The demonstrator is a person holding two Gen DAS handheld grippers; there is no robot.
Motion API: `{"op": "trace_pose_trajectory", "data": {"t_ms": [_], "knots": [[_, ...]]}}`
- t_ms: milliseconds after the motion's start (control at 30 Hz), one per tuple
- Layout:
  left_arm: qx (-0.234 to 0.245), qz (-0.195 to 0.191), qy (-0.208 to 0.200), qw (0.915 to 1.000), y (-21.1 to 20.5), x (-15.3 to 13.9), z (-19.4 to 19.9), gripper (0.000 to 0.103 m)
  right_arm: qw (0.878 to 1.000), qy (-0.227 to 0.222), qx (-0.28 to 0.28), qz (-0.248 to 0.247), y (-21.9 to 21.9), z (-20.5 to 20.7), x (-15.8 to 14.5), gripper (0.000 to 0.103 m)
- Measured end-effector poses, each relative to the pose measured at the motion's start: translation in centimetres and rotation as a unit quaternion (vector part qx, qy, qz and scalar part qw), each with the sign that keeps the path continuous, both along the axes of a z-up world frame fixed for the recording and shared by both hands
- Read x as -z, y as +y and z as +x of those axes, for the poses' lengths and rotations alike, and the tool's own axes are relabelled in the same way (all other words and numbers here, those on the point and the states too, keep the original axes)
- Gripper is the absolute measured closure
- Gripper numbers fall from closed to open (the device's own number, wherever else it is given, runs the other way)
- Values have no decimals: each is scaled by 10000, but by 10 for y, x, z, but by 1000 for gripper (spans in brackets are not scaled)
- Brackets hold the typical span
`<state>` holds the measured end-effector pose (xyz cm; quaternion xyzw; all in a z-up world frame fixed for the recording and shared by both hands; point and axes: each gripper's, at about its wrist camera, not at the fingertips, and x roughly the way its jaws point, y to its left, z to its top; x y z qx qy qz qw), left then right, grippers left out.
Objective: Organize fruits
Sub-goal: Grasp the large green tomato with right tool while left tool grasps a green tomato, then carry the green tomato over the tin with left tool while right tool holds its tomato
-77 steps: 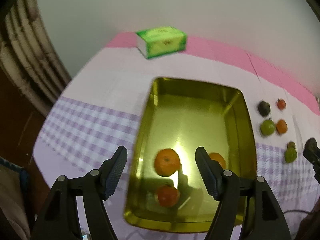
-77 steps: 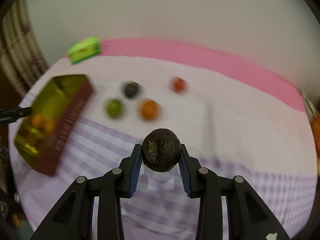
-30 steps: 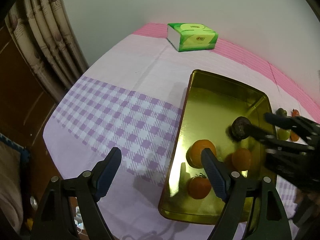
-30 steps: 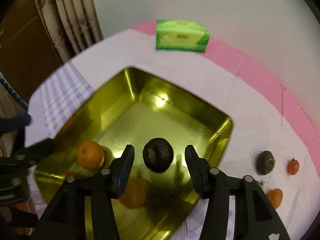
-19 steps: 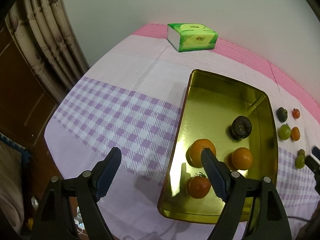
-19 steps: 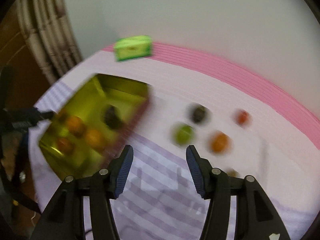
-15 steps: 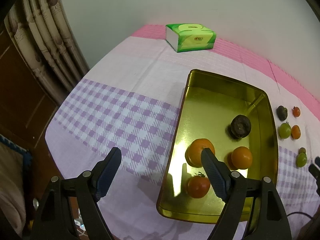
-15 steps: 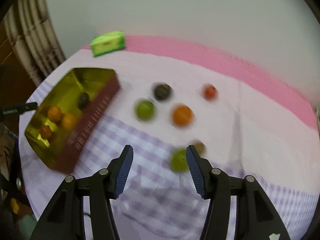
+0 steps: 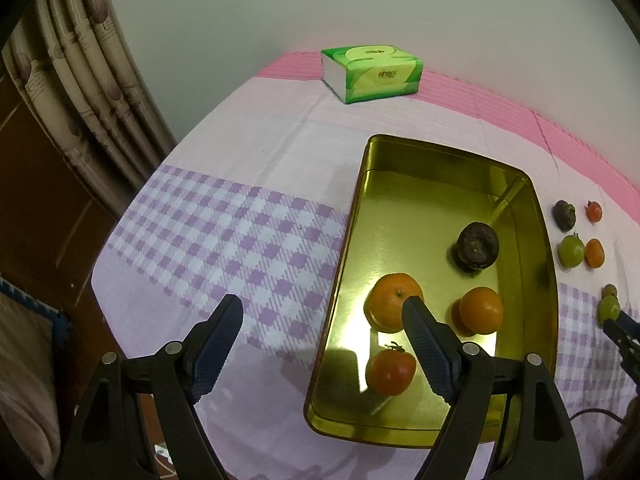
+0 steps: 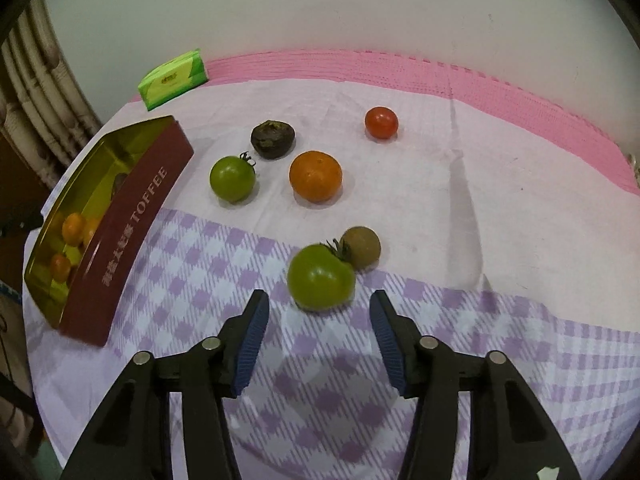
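Right wrist view: right gripper (image 10: 318, 320) w/ jaws apart, nothing between, having just narrowed a bit, hovering just short of the big green tomato (image 10: 321, 276) on the checked cloth near the desk's front edge. It's touching a brownish fruit (image 10: 361, 247), so approach from the free sides; skin looks smooth, slippery, prob. bruises easily, so squeeze lightly across the widest part. Loose on desk: 2 green, 1 orange (image 10: 315, 176), 1 red (image 10: 381, 122), 1 dark (image 10: 273, 139), 1 brownish. Tin (image 9: 432, 432) holds 4: 2 oranges, 1 red, 1 dark. Left gripper (image 9: 322, 322) jaws wide apart, empty, over the tin's near-left edge.
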<state>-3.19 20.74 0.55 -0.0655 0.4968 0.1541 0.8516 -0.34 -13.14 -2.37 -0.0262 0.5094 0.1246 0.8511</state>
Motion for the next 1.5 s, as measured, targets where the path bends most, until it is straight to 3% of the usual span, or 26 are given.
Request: {"op": "trace_pose_trajectory", "data": {"t_ms": [200,500,667,833,967,1167,1400,1500], "knots": [[163,-87,-19,9998,-18,-8,3,21,9999,85,82,88,-1,7,5,62],[856,-224,-20,9961,-86,-18,30,21,9998,22,72,174,-4,3,3,69],[1406,-497,30,9888,-138,-15,52,21,9996,-165,146,-160,-26,-16,-11,69],[1888,-537,155,9804,-186,-7,73,21,9977,-295,451,-417,-61,-30,-15,69],[2088,-504,257,9763,-208,2,89,29,9967,-195,722,-325,-85,-28,-6,69],[2138,-811,492,9723,-222,21,115,39,9970,-138,718,-251,-87,-24,1,69],[2106,-690,722,9724,-232,43,138,48,9971,-122,736,-167,-88,-24,2,69],[2137,-717,807,9709,-235,51,144,66,9971,-124,727,-171,-88,-25,2,68]]}}
